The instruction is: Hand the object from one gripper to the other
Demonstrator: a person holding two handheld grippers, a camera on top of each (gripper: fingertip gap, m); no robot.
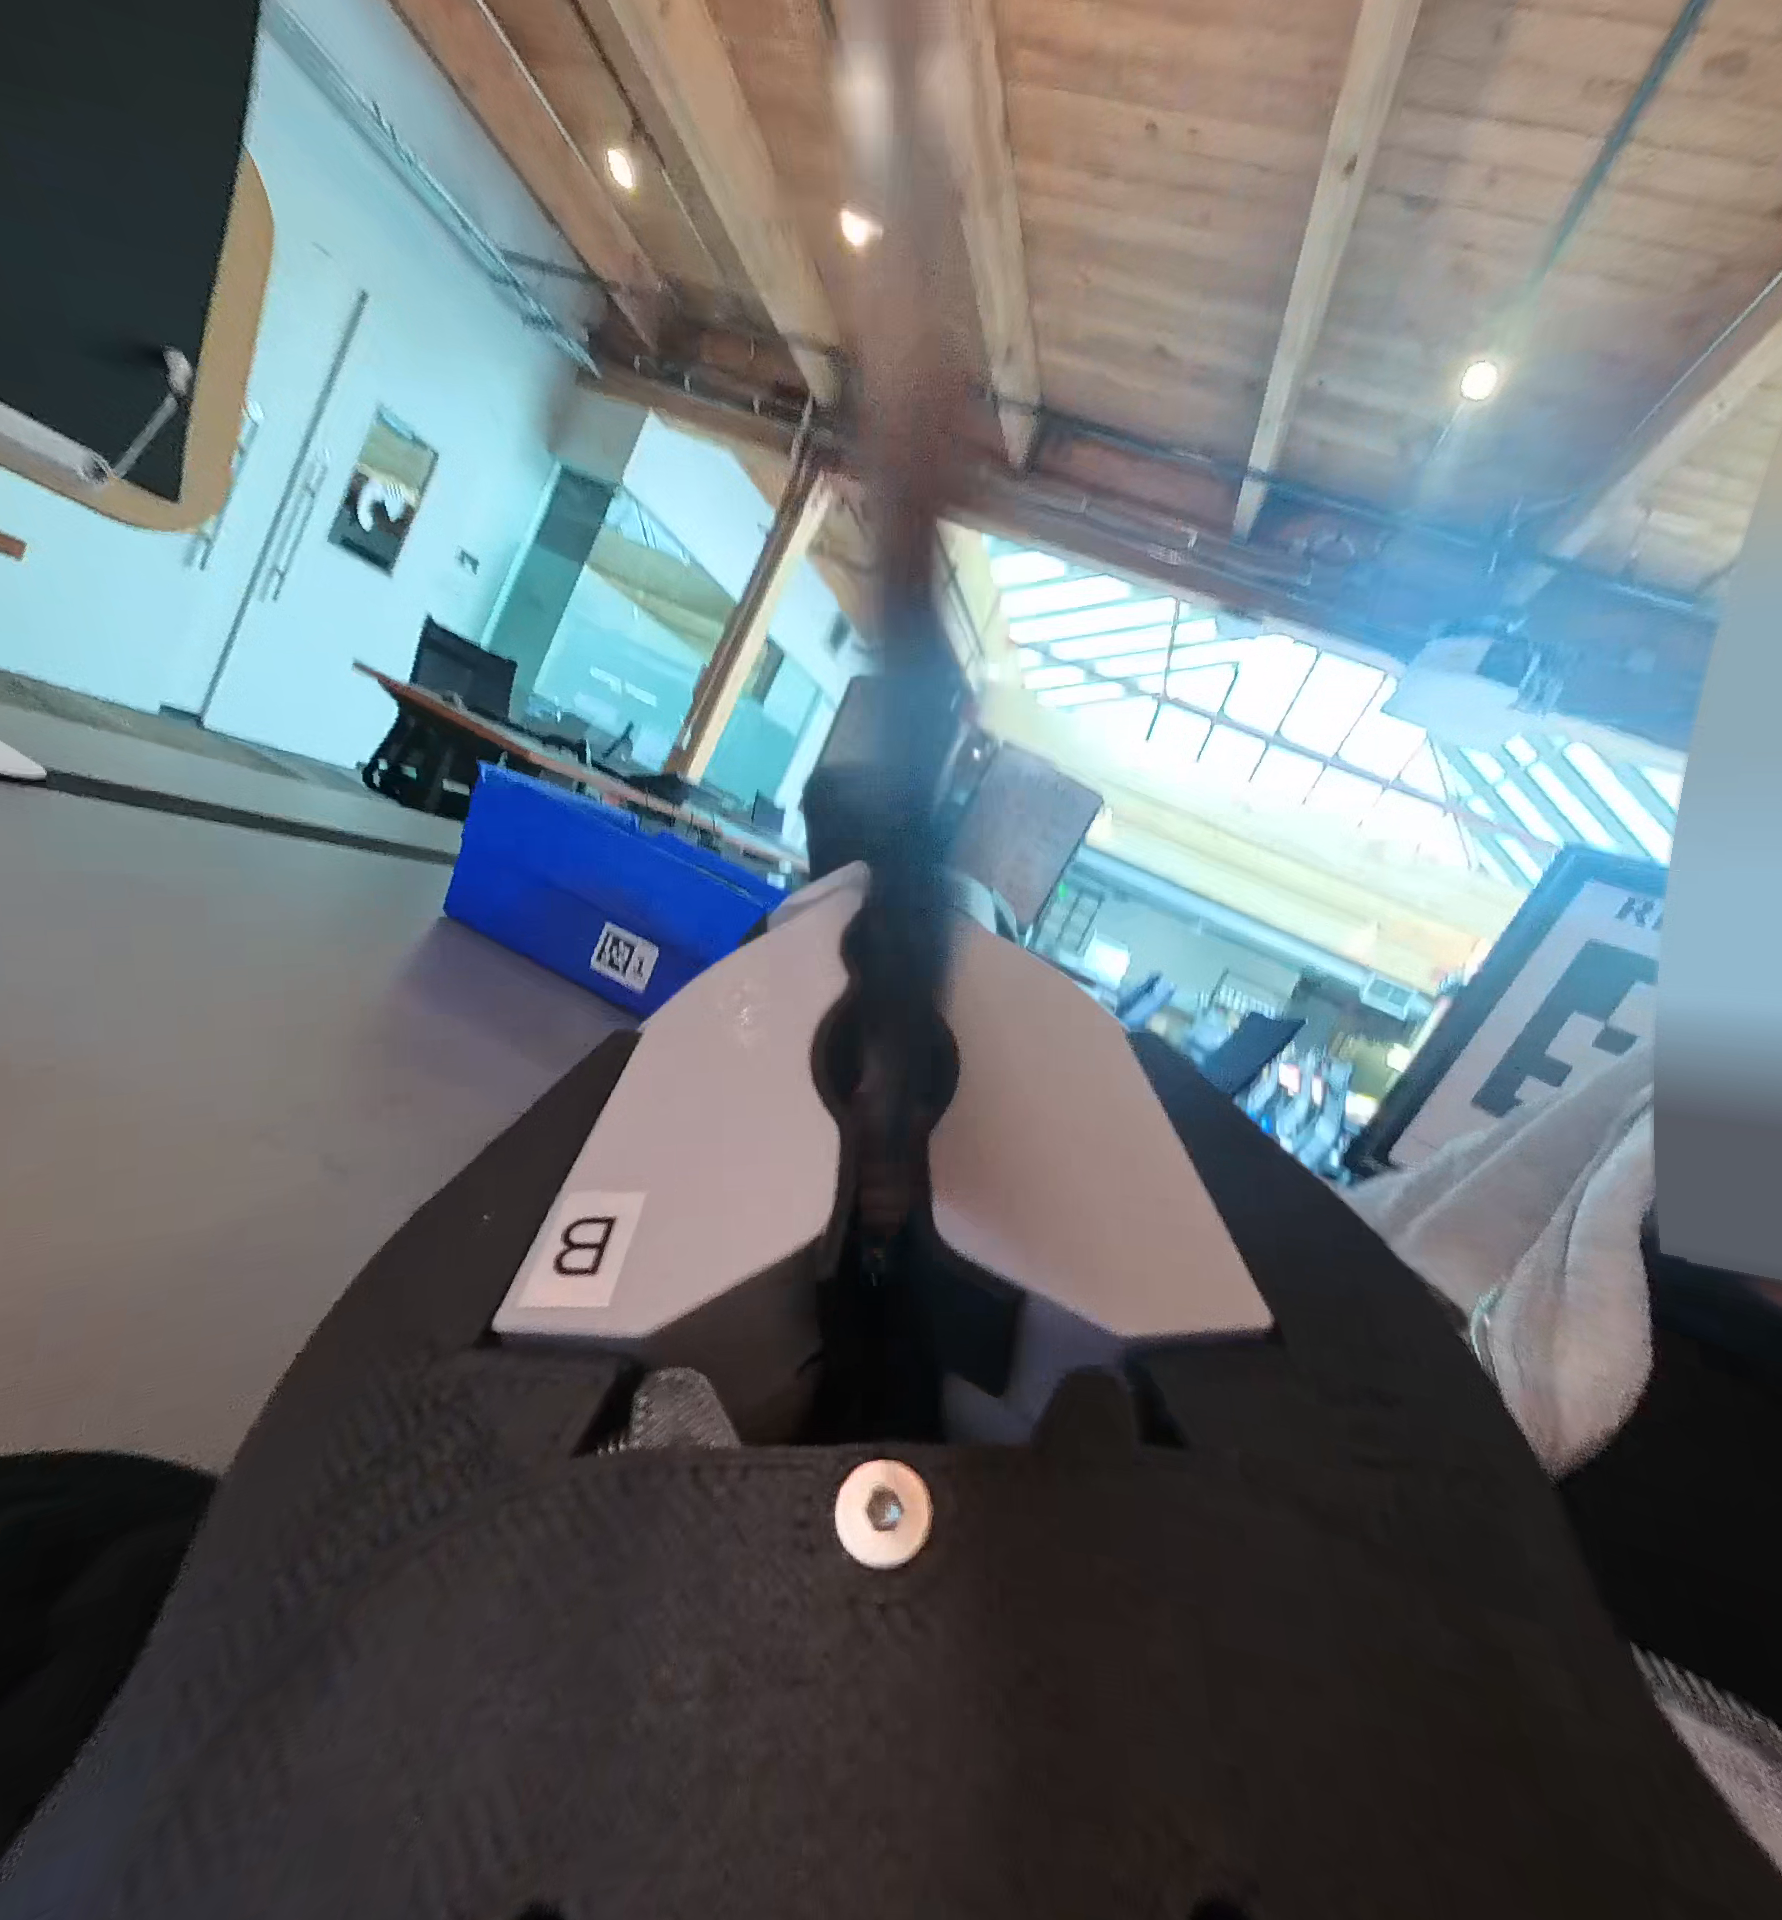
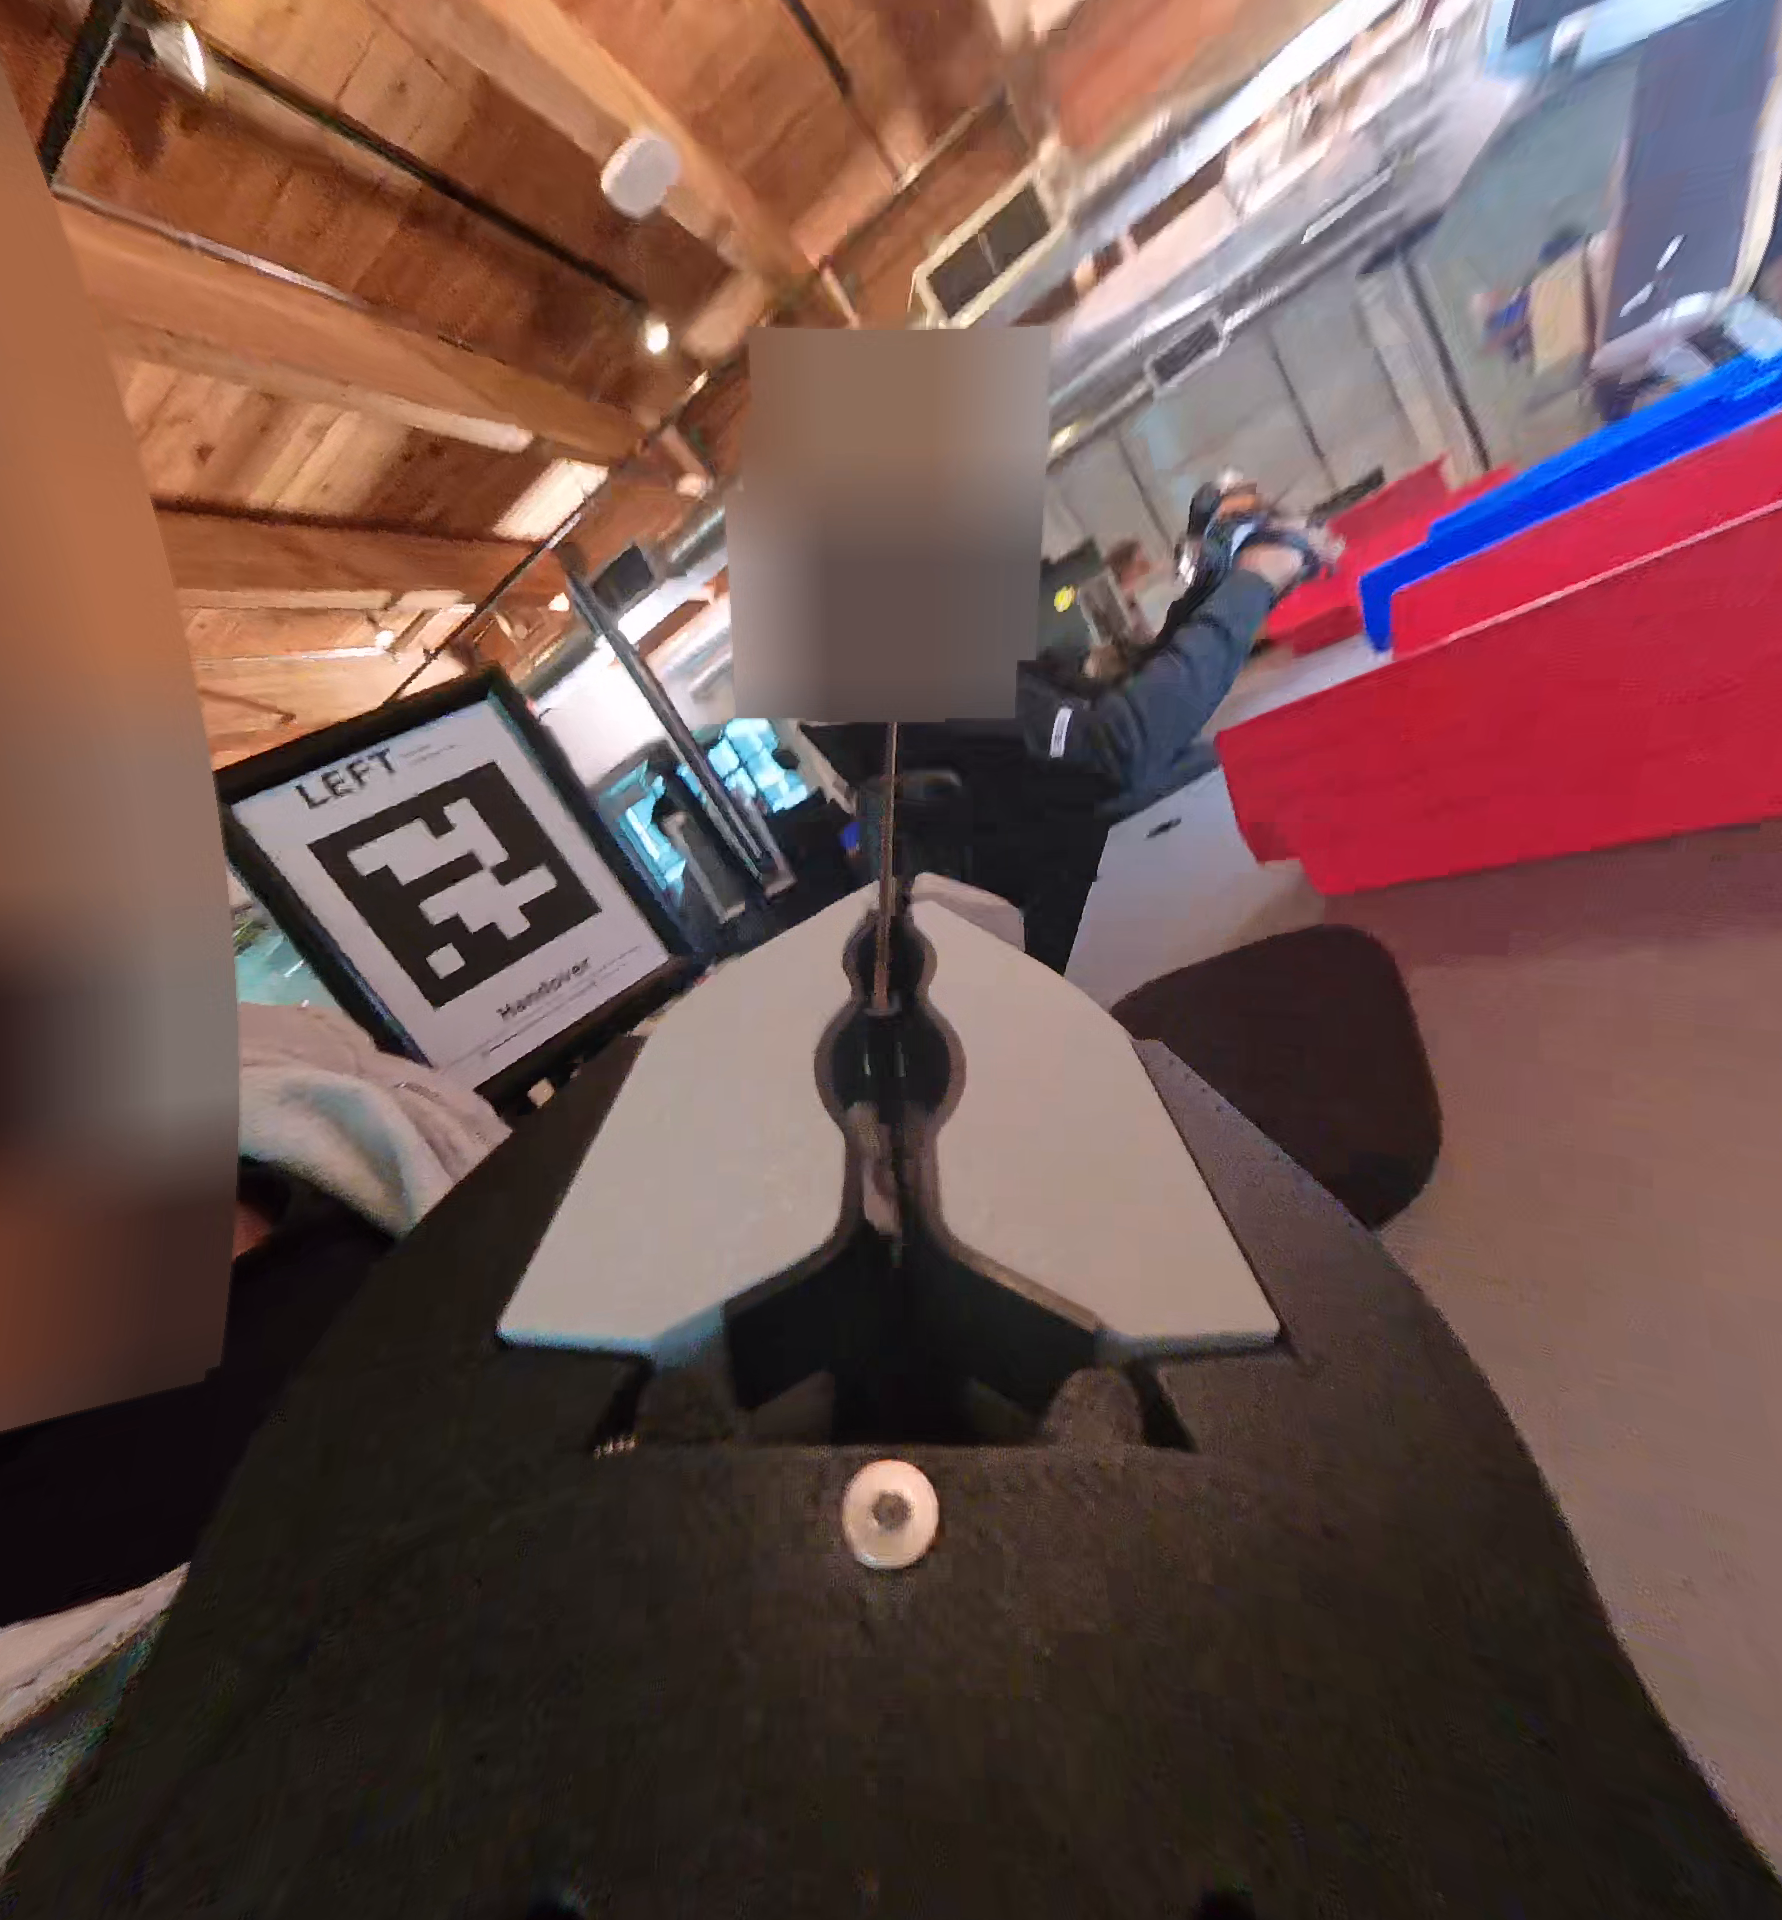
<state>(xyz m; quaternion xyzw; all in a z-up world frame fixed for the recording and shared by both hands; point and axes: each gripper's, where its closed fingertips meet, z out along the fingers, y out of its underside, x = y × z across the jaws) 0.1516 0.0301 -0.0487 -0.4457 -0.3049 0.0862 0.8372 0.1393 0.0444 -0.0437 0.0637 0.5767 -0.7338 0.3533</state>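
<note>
We see pale grey fingers (image 1: 721, 1132) on the black left gripper (image 1: 892, 914), which pinches a dark, blurred object (image 1: 892, 644). On the grey desk (image 1: 170, 1039) sits a bright blue bin (image 1: 596, 883). The right gripper (image 2: 892, 914) has the same grey-on-black colouring; near the desk's far edge lie red bins (image 2: 1541, 748), and a white board (image 2: 451, 883) bears a black-and-white block pattern

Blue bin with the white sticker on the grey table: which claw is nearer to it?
Left. The blue bin lies just beyond the left claw, slightly to its left. The right claw has in its view only distant blue bins.
</note>
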